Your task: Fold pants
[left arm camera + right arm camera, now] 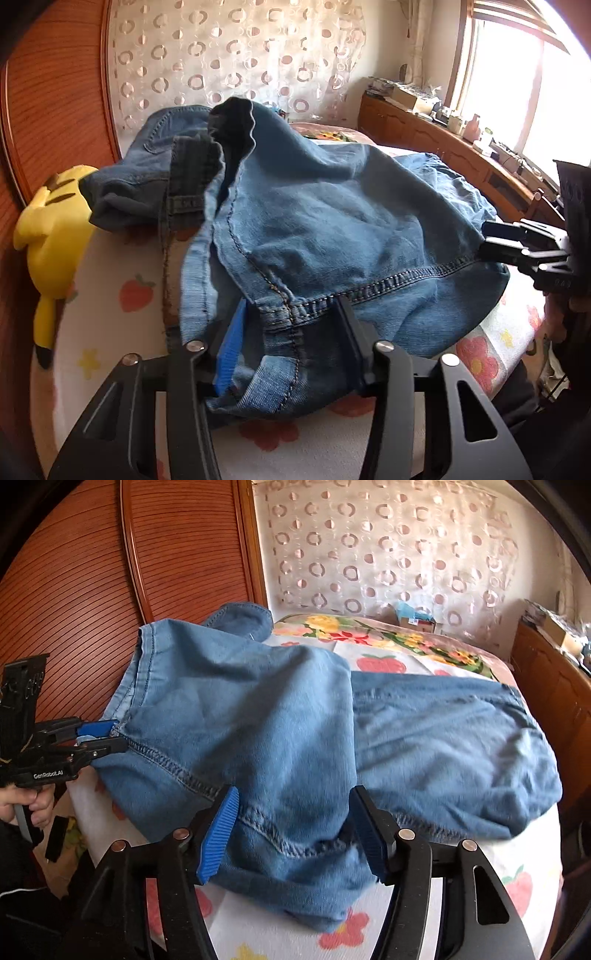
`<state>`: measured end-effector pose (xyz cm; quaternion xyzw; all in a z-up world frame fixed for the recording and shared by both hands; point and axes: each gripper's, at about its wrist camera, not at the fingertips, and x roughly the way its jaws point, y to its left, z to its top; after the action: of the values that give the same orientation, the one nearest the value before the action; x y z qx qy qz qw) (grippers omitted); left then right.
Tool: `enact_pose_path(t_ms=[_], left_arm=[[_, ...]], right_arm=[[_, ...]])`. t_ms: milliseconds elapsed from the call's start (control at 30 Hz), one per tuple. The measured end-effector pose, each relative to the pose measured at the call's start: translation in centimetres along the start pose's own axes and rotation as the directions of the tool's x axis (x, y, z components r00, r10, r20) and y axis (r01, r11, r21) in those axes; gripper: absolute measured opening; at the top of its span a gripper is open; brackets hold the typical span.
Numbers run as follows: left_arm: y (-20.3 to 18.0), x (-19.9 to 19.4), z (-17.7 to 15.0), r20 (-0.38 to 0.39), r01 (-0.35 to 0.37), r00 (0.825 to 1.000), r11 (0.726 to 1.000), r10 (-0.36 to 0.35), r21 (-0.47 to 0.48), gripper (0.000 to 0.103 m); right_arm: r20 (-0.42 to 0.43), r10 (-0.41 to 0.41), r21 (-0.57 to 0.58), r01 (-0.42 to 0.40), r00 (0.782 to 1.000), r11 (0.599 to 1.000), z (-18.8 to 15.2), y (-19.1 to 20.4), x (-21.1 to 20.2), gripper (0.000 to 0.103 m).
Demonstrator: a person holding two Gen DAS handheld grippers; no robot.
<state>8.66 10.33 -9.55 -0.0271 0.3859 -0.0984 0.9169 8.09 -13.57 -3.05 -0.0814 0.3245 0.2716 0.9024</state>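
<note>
Blue denim pants (332,221) lie bunched on the bed, with the waistband end raised at the far left. My left gripper (291,332) is shut on a hem of the pants, denim bunched between its blue pads. It also shows in the right wrist view (110,734), pinching the hem at the left. My right gripper (291,830) is shut on another part of the pants (280,716) at the stitched hem. In the left wrist view it (487,240) grips the cloth's right edge. Both hold the cloth a little above the bed.
The bed has a white sheet with strawberry and flower prints (380,664). A yellow plush toy (55,236) lies at the bed's left edge beside a wooden wall (55,110). A wooden cabinet (443,147) with clutter runs under the window at right. A patterned curtain (388,554) hangs behind.
</note>
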Motion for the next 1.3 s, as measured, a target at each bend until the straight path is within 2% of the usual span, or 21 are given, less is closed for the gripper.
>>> enact_pose_path(t_ms=[67, 133, 200, 300, 467, 567, 733, 767, 833, 900, 1000, 1067, 1300], left_arm=[[-0.2, 0.0, 0.0, 0.003, 0.015, 1.0, 1.0, -0.015, 0.004, 0.04], [-0.5, -0.2, 0.0, 0.008, 0.026, 1.0, 1.0, -0.026, 0.014, 0.028], [-0.8, -0.6, 0.0, 0.025, 0.006, 1.0, 0.999, -0.007, 0.032, 0.022], [-0.5, -2.5, 0.0, 0.073, 0.026, 0.997, 1.0, -0.026, 0.002, 0.021], [0.5, -5.9, -0.3, 0.139, -0.006, 0.99, 0.999, 0.01, -0.033, 0.021], [1.1, -6.4, -0.6, 0.127, -0.032, 0.991, 0.999, 0.037, -0.039, 0.021], [1.0, -4.9, -0.9, 0.072, -0.03, 0.997, 0.999, 0.032, -0.03, 0.021], [1.0, -4.6, -0.9, 0.061, -0.032, 0.998, 0.999, 0.034, -0.032, 0.023], [1.1, -4.4, -0.8, 0.057, -0.047, 0.997, 0.998, 0.049, -0.035, 0.041], [1.2, -4.4, -0.6, 0.068, -0.041, 0.997, 0.998, 0.044, -0.044, 0.053], [1.5, -4.3, -0.3, 0.066, -0.051, 0.996, 0.998, 0.054, -0.047, 0.053], [1.7, -4.2, 0.0, 0.07, -0.062, 0.995, 0.997, 0.065, -0.047, 0.058], [2.2, -3.4, 2.7, 0.12, -0.084, 0.989, 0.995, 0.09, -0.053, 0.06]], right_arm=[[-0.002, -0.009, 0.001, 0.009, 1.0, 1.0, -0.4, 0.1, 0.2, 0.065], [-0.002, -0.004, 0.015, 0.004, 1.0, 1.0, -0.6, -0.1, 0.1, 0.065], [-0.002, 0.003, 0.027, -0.003, 1.0, 1.0, -0.6, -0.3, 0.0, 0.066], [0.005, 0.012, 0.027, -0.012, 1.0, 1.0, -0.8, -0.5, -0.5, 0.066], [0.024, 0.021, 0.034, -0.022, 1.0, 0.999, -1.0, -0.8, -1.3, 0.066], [0.035, 0.034, 0.05, -0.036, 0.999, 0.998, -1.6, -1.3, -1.8, 0.066], [0.023, 0.018, 0.059, -0.019, 1.0, 0.998, -2.2, -2.0, -1.9, 0.066], [0.019, 0.015, 0.061, -0.016, 1.0, 0.998, -2.2, -1.9, -1.8, 0.066], [0.008, 0.009, 0.064, -0.01, 1.0, 0.998, -2.5, -2.3, -1.8, 0.066], [-0.007, -0.004, 0.064, 0.004, 1.0, 0.998, -2.7, -2.7, -1.7, 0.066], [-0.049, -0.015, 0.082, 0.019, 0.999, 0.996, -3.5, -3.7, -1.1, 0.066], [-0.068, -0.023, 0.098, 0.029, 0.997, 0.995, -3.9, -4.1, -0.7, 0.066], [-0.049, -0.031, 0.109, 0.036, 0.998, 0.993, -4.1, -4.7, -0.9, 0.066]])
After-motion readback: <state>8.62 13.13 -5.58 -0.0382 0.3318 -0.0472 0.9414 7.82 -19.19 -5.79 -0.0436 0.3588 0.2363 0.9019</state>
